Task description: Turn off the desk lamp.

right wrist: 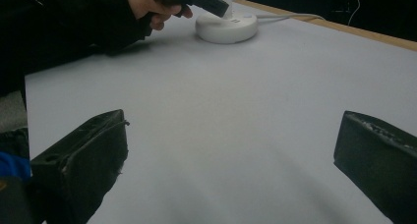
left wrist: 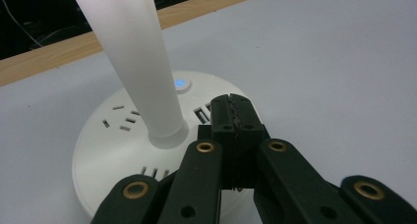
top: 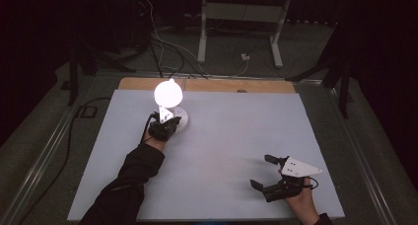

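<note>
Two grippers were at work over the pale table [top: 222, 151]. Nearest the person, the right gripper [top: 261, 171] hovered low above bare tabletop at the near right, its jaws spread wide with nothing between them. Farther in, the left gripper [top: 170, 122] sat at the lamp's round white base [left wrist: 113, 135], jaws pressed together and empty, their tips on or just above the base's top beside the translucent stem [left wrist: 135, 62]; I could not tell whether they touched it. A small button [left wrist: 181, 83] glowed blue just beyond the tips, and the globe [top: 168, 92] above shone brightly, so the lamp [top: 172, 104] appeared to be switched on.

As a judgement, the main risk was a sideways push: the closed jaws lay close to the stem, and a slip off the smooth base could knock it and tip the lamp, or press the button unintentionally.

Beyond the lamp ran the table's wooden edge [top: 222, 85], with a white cable [right wrist: 290, 16] trailing from the base; farther still, cords [top: 162, 52] lay on the floor by a white stand [top: 241, 18]. Nothing blocked either gripper
</note>
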A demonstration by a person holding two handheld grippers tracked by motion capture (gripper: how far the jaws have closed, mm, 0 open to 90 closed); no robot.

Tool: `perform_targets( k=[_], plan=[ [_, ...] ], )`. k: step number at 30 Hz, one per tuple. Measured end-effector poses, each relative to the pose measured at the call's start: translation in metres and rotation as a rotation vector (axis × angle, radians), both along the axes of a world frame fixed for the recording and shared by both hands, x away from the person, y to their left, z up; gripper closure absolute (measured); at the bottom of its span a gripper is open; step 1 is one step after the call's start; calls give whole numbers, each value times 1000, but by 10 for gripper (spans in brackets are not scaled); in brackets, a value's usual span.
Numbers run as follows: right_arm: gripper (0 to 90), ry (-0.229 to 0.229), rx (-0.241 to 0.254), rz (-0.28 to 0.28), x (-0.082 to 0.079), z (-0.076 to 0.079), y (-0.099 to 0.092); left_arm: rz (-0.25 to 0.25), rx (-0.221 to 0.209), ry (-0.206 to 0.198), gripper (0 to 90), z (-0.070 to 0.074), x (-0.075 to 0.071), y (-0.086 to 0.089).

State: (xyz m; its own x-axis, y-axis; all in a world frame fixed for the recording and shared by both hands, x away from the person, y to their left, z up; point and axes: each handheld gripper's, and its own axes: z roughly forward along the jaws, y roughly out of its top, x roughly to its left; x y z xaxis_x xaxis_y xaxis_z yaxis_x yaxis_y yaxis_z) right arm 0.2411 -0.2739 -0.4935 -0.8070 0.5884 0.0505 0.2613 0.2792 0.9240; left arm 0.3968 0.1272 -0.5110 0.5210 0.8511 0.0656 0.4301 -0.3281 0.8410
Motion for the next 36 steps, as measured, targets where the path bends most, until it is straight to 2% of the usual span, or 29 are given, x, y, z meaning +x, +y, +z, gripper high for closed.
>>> perform_targets(
  k=[3,18,26,31,36],
  plan=[
    [0,1,2,0,0,0,0,3,0,12,900,-4,1,0],
    [0,5,0,2,0,0,0,-6,13,12,900,-6,2,1],
    [0,7,0,4,1,-1,1,-13,-7,9,900,-8,2,1],
    [0,6,1,4,1,-1,1,-14,-20,27,900,-5,2,2],
    [0,5,4,2,1,-1,0,-20,-43,10,900,8,-4,3]
  ],
)
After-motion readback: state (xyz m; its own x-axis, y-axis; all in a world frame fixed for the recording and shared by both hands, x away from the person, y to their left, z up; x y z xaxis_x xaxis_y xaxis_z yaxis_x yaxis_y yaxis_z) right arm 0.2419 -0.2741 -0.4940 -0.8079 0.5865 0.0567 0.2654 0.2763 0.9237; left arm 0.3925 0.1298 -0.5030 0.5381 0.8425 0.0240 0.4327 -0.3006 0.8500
